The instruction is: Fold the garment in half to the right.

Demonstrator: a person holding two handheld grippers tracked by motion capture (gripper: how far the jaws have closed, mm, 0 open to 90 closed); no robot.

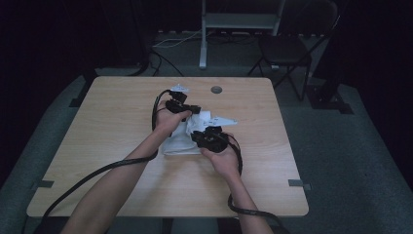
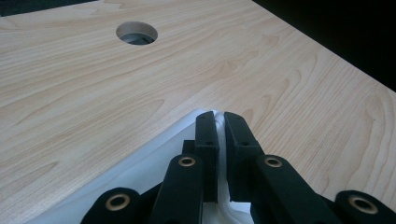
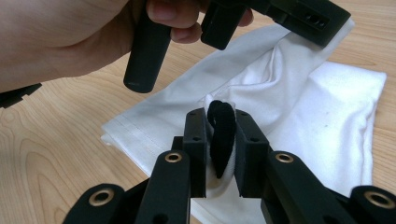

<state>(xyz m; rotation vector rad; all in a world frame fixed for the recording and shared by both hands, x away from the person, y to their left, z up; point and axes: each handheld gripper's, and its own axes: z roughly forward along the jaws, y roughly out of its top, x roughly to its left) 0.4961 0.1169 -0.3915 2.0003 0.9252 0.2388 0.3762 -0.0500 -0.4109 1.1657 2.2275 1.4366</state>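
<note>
Between the jaws of the right tool (image 3: 221, 135) sits a pinched fold of the white cloth (image 3: 299, 116), with something dark in it. Further ahead, the left tool (image 2: 219, 128) is closed on the cloth's edge. The cloth lies partly folded on the table (image 1: 122, 122); I judge the folding unfinished.

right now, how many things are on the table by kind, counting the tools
white cloth: 1
black tools: 2, left tool and right tool, both shut on the cloth
small black piece in the right tool's jaws, cannot tell what it is: 1
total: 4
</note>
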